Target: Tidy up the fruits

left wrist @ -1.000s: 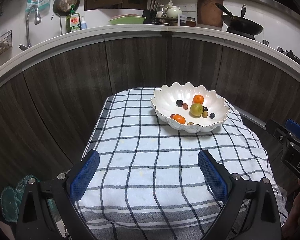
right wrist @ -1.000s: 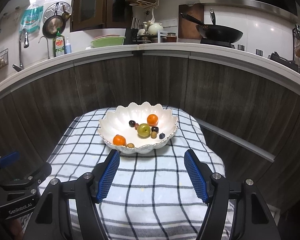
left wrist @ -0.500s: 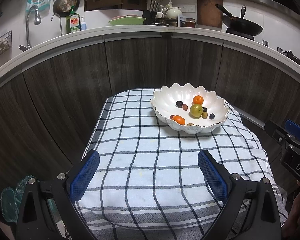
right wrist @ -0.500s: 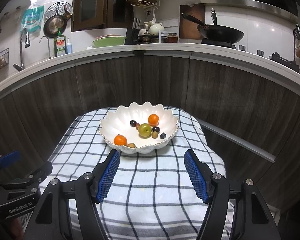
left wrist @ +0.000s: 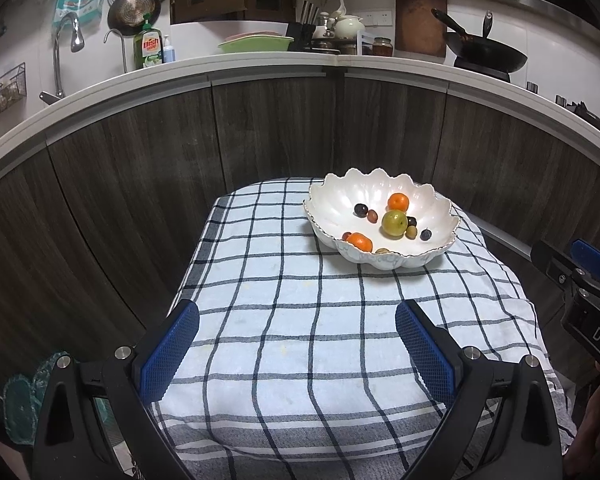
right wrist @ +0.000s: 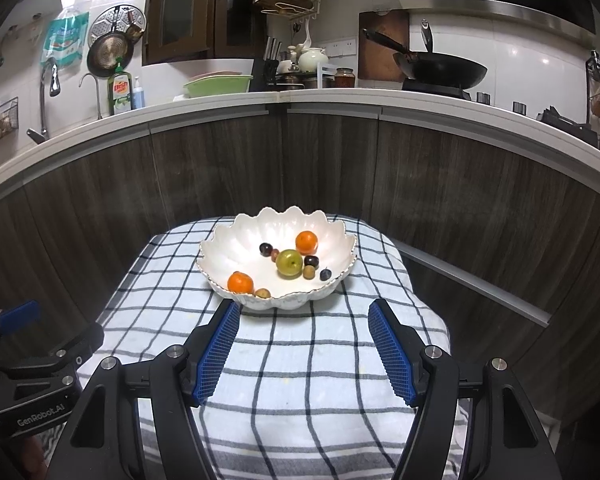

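A white scalloped bowl [left wrist: 340,204] [right wrist: 236,244] stands on a small table under a checked cloth [left wrist: 300,320] [right wrist: 300,360], toward the far right. It holds two oranges [left wrist: 398,202] [right wrist: 240,282], a green apple [left wrist: 394,222] [right wrist: 289,263] and several small dark and brown fruits. My left gripper [left wrist: 296,350] is open and empty over the cloth's near left part, well short of the bowl. My right gripper [right wrist: 304,346] is open and empty just in front of the bowl. Each gripper shows at the edge of the other's view.
Dark wood cabinet fronts [left wrist: 280,132] curve closely behind and beside the table. The counter above carries a sink tap [left wrist: 66,40], a dish-soap bottle [left wrist: 150,46], a green basin [left wrist: 256,44] and a wok [left wrist: 484,54].
Both views have barely shifted; the grippers stay open and nearly still, and the bowl and fruits have not moved.
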{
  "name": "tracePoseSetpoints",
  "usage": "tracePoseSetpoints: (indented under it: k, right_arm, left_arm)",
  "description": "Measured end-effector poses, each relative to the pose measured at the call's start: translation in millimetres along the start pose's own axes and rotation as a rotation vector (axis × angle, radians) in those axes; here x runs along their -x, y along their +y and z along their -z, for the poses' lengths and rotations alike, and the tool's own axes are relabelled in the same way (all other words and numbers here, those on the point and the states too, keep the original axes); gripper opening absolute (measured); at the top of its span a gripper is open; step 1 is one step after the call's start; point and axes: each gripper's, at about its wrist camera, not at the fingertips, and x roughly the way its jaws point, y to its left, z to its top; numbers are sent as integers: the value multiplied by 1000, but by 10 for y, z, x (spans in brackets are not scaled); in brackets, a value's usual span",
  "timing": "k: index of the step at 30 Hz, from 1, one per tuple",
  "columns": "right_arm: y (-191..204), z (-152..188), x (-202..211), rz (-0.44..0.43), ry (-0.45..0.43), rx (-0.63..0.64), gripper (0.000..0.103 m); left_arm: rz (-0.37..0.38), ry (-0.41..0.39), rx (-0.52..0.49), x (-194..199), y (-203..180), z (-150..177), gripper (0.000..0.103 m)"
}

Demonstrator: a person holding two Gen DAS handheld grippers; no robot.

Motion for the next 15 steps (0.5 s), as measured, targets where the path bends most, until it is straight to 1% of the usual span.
tracePoseSetpoints:
  k: [15]
  right_arm:
    - [-33, 17, -13, -4, 2, 0, 68]
  left_arm:
    - [13, 23, 6, -45, 3, 25, 100]
